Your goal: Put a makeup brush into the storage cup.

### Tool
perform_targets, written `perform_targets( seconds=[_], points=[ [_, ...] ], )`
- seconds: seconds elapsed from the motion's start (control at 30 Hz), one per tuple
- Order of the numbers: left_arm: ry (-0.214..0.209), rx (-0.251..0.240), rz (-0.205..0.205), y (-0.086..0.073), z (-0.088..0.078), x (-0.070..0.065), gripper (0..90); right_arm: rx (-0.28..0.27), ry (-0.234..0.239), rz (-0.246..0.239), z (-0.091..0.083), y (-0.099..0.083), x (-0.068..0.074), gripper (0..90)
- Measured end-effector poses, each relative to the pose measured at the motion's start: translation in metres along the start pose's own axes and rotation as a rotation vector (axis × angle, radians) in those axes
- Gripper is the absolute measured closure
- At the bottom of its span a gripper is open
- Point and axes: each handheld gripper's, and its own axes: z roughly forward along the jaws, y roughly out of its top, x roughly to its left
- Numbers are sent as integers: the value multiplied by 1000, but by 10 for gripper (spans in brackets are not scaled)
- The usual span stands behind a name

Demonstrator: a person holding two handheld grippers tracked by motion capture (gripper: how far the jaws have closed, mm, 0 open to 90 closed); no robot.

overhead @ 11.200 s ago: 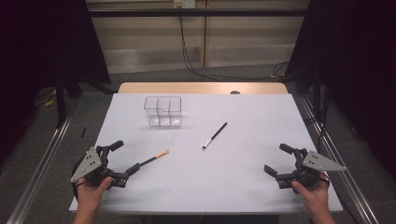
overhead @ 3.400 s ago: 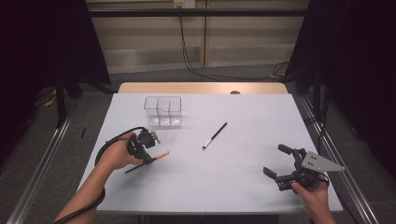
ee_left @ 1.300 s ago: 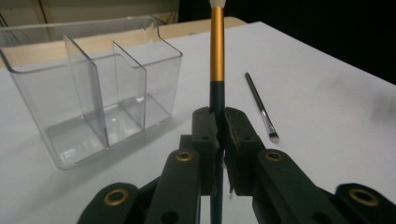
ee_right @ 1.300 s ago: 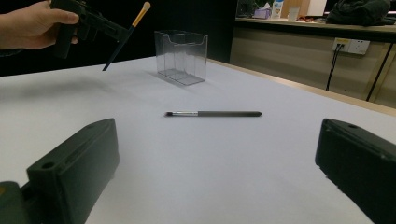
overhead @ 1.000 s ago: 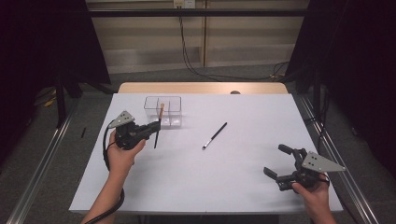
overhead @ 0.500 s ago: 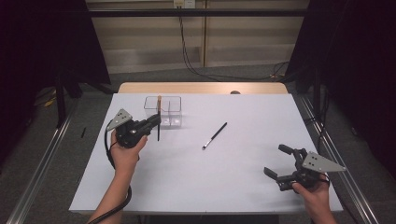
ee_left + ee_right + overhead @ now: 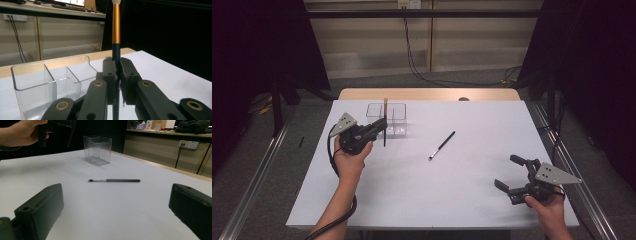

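Observation:
My left gripper (image 7: 382,127) is shut on a brush (image 7: 385,122) with a dark handle and a gold ferrule, held upright just left of the clear plastic organizer (image 7: 395,120). In the left gripper view the jaws clamp the brush (image 7: 115,32) at its dark handle, with the organizer (image 7: 50,80) close behind on the left. A second, black brush (image 7: 441,145) lies flat mid-table. My right gripper (image 7: 514,176) rests open near the front right corner, nothing between its fingers. The right gripper view has the black brush (image 7: 114,180) lying ahead of the wide-apart jaws and the organizer (image 7: 97,150) beyond.
The white table top (image 7: 452,185) ends in a wooden strip at the back edge (image 7: 427,94). Metal rails run along both sides of the table. A cable trails from my left gripper down along the forearm (image 7: 334,210).
My left gripper, which picked the gold-banded brush off the table, has lifted it, turned it upright and carried it up beside the organizer. The right gripper has stayed in place.

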Motion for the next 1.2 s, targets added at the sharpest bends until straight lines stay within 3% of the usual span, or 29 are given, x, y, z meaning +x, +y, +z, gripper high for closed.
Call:
perform_targets(
  seconds=[0.5,0.87,1.2],
  points=[
    [6,-28,-4,0,13,4,834,-2,1,-3,0,0,0,0],
    [4,-37,15,10,20,4,834,1,1,-2,0,0,-1,0],
    [3,-48,3,14,27,5,834,0,0,-2,0,0,-1,0]
  ],
)
